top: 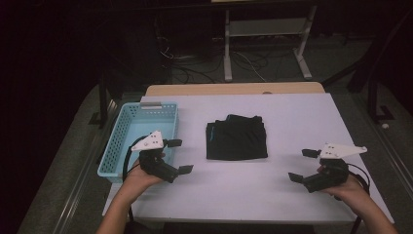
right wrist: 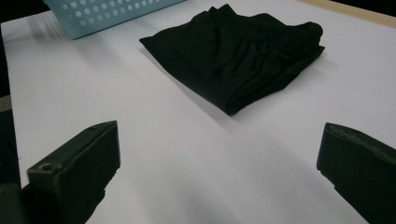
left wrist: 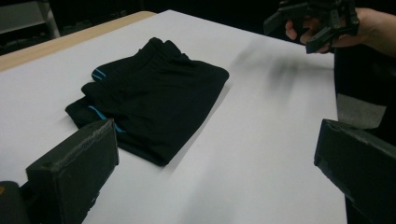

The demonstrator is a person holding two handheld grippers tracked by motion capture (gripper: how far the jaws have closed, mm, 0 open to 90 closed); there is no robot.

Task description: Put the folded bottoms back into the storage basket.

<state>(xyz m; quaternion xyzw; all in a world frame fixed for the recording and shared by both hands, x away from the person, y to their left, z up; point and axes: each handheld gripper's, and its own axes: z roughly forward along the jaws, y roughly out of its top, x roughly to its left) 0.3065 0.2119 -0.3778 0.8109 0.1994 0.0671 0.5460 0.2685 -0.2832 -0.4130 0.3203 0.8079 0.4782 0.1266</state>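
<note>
The folded black shorts [top: 236,141] lie mid-counter [top: 292,112], just right of the blue basket [top: 127,131]. Both grippers hover on either side with jaws wide apart and empty: left gripper [top: 179,156] by the basket, right gripper [top: 303,165] well off. If only the top layer gets pinched, I'd expect the fold to spill open; the left gripper could also knock the basket.

Beyond your table [top: 292,195], white-topped with a wooden far edge, a white metal stand [top: 265,29] and loose cables [top: 204,66] occupy the dim grey floor [top: 331,63].
</note>
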